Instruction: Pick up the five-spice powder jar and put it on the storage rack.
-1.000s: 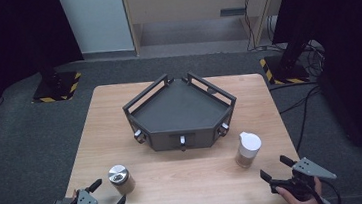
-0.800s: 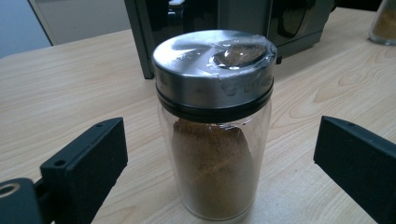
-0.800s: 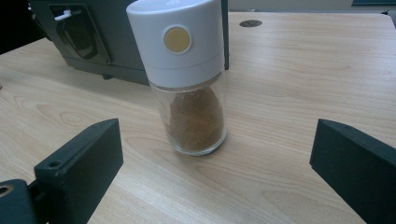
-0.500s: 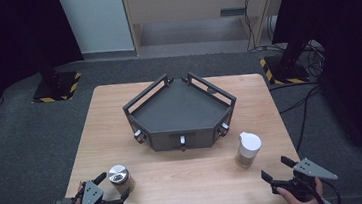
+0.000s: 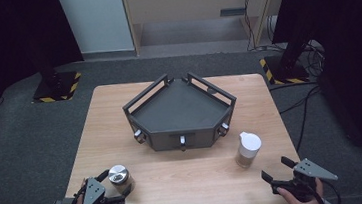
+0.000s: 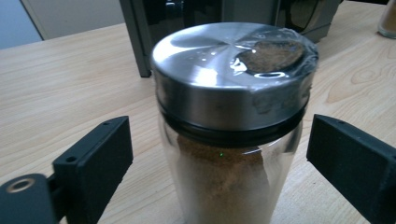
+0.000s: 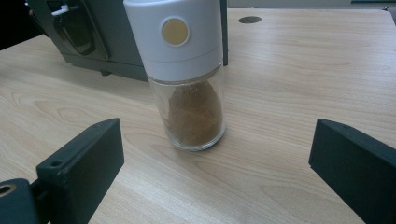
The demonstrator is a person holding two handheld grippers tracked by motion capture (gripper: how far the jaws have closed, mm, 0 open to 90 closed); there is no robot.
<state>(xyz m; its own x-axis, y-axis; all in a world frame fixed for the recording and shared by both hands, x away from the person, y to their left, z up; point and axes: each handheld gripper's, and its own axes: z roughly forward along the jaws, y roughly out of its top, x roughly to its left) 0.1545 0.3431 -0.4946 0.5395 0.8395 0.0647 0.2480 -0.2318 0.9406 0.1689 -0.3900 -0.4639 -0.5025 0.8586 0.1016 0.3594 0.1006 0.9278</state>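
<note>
A glass jar with a steel lid (image 5: 120, 176) (image 6: 233, 93), partly filled with brown powder, stands upright near the table's front left. My left gripper (image 5: 115, 184) (image 6: 219, 158) has the jar between its jaws; they have just been closing, and a gap still shows on each side. Front right stands a white-capped glass jar (image 5: 248, 150) (image 7: 187, 70) of brown powder. My right gripper (image 5: 276, 169) (image 7: 215, 158) is open a little short of it, nothing between its jaws.
A dark grey angular tray with raised rails (image 5: 180, 109) sits on the middle of the wooden table (image 5: 187, 187), behind both jars. Black stands with striped bases are on the grey floor past the table's far corners.
My left gripper has slid forward and to the right, so the steel-lidded jar now stands between its jaws, which have narrowed. The right gripper and the white-capped jar have stayed put.
</note>
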